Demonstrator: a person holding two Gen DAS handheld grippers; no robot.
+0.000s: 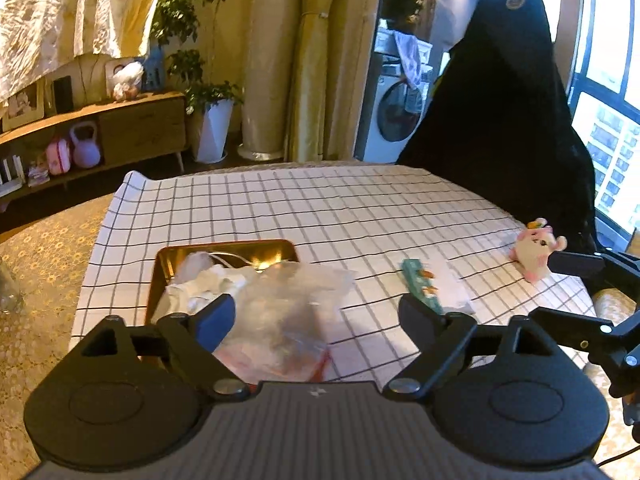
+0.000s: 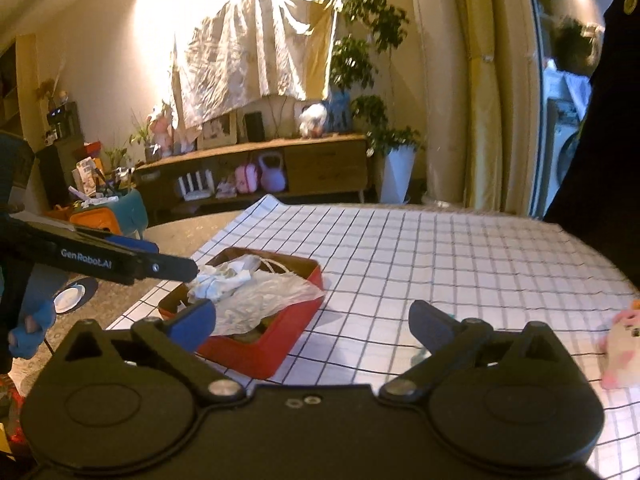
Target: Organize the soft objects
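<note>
A red tin (image 2: pixel 260 344) with a gold inside sits near the left edge of the checked tablecloth (image 1: pixel 320 208), serving as the bin for the soft things. It already holds a crumpled white cloth (image 2: pixel 224 278), and a clear plastic bag (image 1: pixel 288 304) is draped over its right rim, spilling onto the cloth, so it probably needs tucking in. Two soft things remain outside: a green and white packet (image 1: pixel 432 284) lying flat near the middle of the near edge, and a pink plush toy (image 1: pixel 534 248) by the right edge, well apart from the tin.

The left gripper (image 1: pixel 316 320) hovers above the tin's near side, tilted downward, its jaws spread wide with nothing pinched; the bag merely lies below them. The right gripper (image 2: pixel 312 328) hangs over the table just right of the tin, angled gently down, jaws equally wide and empty.
</note>
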